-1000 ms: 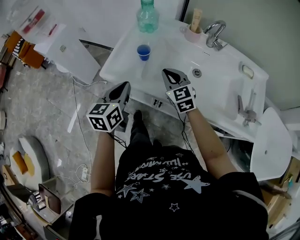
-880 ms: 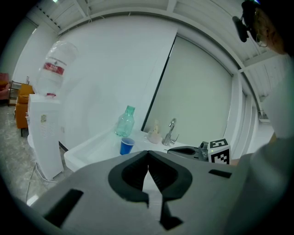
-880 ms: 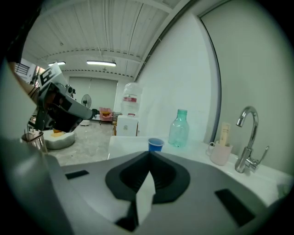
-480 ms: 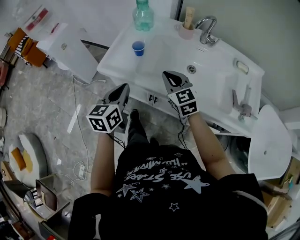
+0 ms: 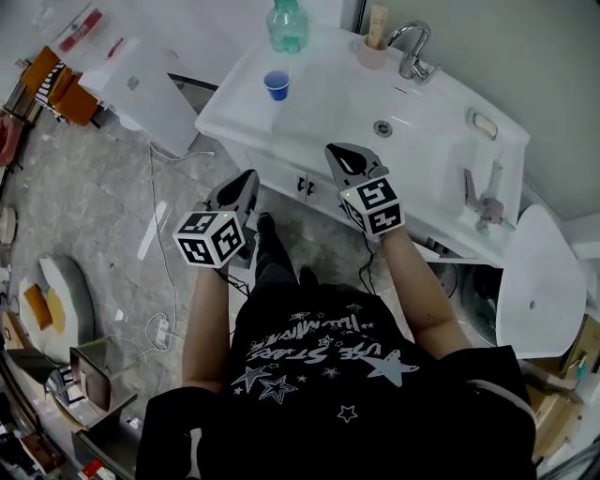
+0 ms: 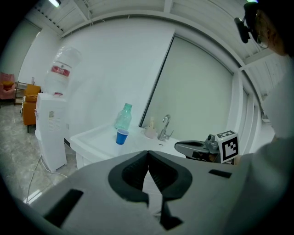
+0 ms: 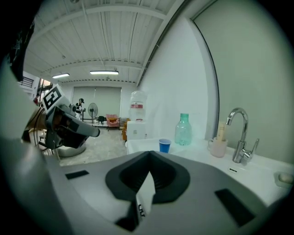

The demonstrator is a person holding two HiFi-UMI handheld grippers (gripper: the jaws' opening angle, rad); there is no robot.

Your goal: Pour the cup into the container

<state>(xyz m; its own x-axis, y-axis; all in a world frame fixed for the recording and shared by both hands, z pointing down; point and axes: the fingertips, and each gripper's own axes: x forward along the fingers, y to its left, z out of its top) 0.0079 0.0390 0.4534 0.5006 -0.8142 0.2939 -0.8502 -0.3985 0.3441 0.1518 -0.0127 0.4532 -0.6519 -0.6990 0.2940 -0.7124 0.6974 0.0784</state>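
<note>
I hold the left gripper [image 5: 247,176] and right gripper [image 5: 340,152] closed and empty before the counter's [image 5: 323,105] front edge, probably because no reach has begun, while the cup [image 5: 276,84] stands near its back left corner, beside the bottle [image 5: 287,26].

My T-shirt [image 5: 319,384] is black and short-sleeved, printed with white stars and lettering. The left gripper [image 5: 247,180] and right gripper [image 5: 343,156] look alike — grey shells, black padded jaws, each with a white cube [image 5: 211,236] bearing black square markers.
</note>
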